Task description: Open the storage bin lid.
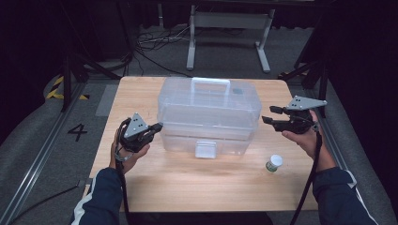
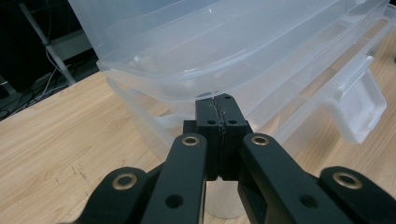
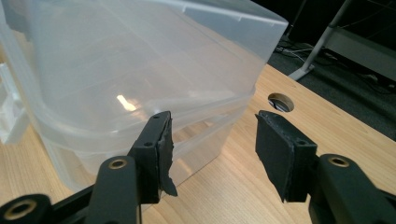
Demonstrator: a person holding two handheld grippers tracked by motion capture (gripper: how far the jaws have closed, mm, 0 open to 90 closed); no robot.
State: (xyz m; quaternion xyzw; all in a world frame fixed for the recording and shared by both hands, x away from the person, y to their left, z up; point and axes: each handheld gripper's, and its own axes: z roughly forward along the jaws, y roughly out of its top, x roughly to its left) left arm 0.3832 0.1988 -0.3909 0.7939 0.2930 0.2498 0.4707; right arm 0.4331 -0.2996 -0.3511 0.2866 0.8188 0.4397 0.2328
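Observation:
A clear plastic storage box (image 1: 209, 115) with a white handle (image 1: 210, 83) on its lid stands in the middle of the wooden table (image 1: 187, 183). Its front latch (image 1: 205, 149) faces me. My left gripper (image 1: 158, 126) is at the box's left end, and in the left gripper view the left gripper (image 2: 219, 105) is shut, its tips right at the box (image 2: 224, 51) just under the lid rim, with nothing seen between the jaws. My right gripper (image 1: 271, 115) hovers open just off the right end. In the right gripper view the right gripper (image 3: 212, 140) has the box (image 3: 130, 70) ahead and to the left.
A small bottle (image 1: 273, 163) with a white cap and a green label stands on the table near the front right. A round hole (image 3: 281, 102) is cut in the tabletop beyond the right gripper. Table legs and cables lie on the floor behind.

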